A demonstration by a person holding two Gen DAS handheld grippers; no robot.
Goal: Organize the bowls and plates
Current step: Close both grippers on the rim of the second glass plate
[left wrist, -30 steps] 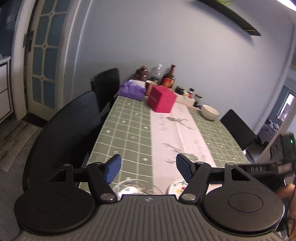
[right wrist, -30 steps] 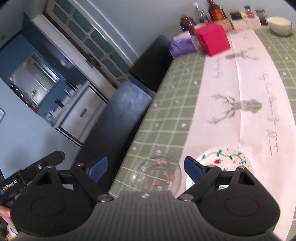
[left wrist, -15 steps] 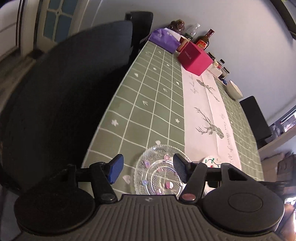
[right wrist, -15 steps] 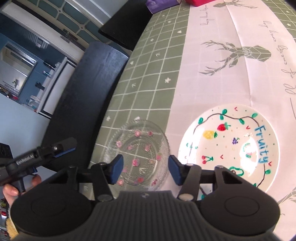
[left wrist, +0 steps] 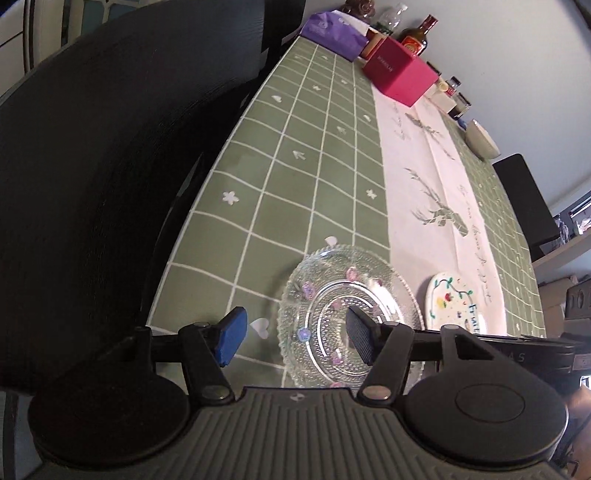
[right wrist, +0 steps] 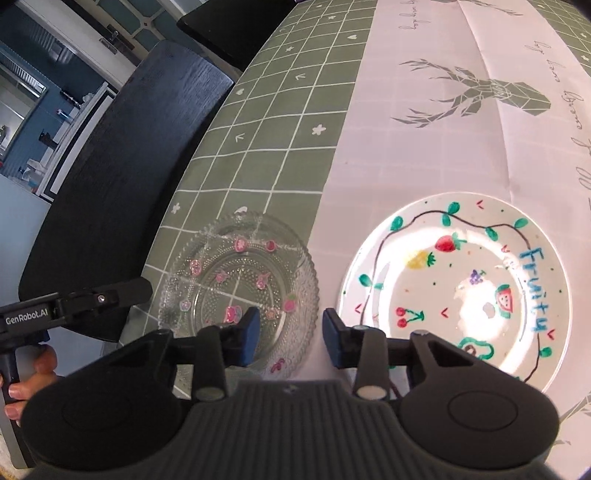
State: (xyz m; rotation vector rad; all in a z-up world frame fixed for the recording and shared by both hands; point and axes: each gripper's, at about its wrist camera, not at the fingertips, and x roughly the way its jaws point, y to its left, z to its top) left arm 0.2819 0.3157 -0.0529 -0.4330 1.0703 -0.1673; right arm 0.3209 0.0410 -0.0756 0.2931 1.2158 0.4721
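A clear glass plate (left wrist: 347,314) with small pink flowers lies near the table's front left corner; it also shows in the right wrist view (right wrist: 240,288). A white plate (right wrist: 454,288) painted with fruit and the word "Fruity" lies to its right, seen small in the left wrist view (left wrist: 456,306). My left gripper (left wrist: 295,334) is open over the glass plate's left rim, empty. My right gripper (right wrist: 290,328) is open and empty over the glass plate's right rim, between the two plates. A cream bowl (left wrist: 480,138) stands far back on the right.
The table (left wrist: 303,177) has a green checked cloth and a white runner with deer. A pink box (left wrist: 399,72), a purple pack (left wrist: 334,31), bottles and jars stand at the far end. Black chairs (left wrist: 92,166) line the left side; another chair (left wrist: 524,199) is on the right.
Both grippers have come down and closer to the plates. The right gripper's jaws have narrowed and shifted to the glass plate's right rim. The left gripper now straddles its left rim.
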